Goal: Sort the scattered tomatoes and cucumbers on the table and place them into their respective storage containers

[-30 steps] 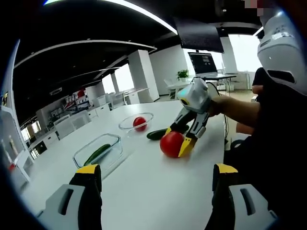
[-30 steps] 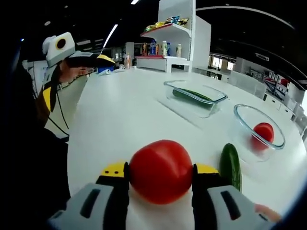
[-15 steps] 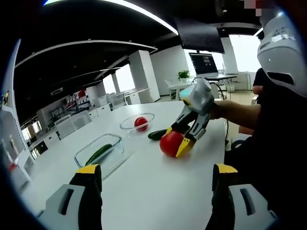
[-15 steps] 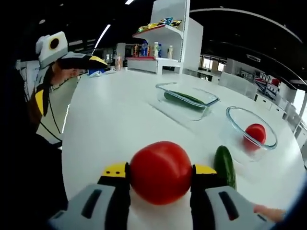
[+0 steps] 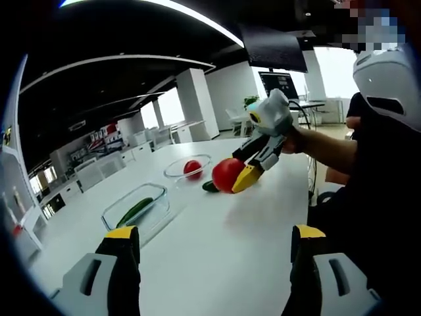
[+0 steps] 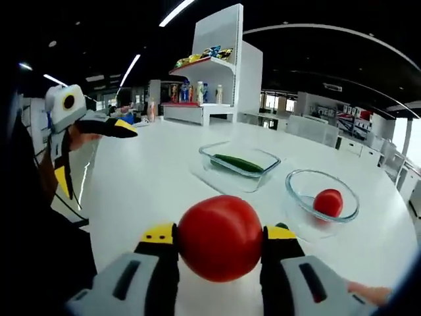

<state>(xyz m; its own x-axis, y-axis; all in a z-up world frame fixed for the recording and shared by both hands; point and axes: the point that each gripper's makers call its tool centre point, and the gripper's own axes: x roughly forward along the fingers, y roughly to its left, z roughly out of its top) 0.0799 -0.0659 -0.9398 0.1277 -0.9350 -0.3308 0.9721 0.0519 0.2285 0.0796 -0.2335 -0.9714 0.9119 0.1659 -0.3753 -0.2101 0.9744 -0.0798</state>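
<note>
Two fingers of the right gripper (image 6: 220, 245) pinch a tomato (image 6: 220, 238) above the white worktop (image 6: 151, 178). The left gripper (image 5: 212, 253) has its fingers spread, holding nothing. Beyond, a cucumber (image 6: 238, 163) lies in the rectangular glass container (image 6: 239, 167) and a second tomato (image 6: 327, 202) in the round glass bowl (image 6: 321, 205).
</note>
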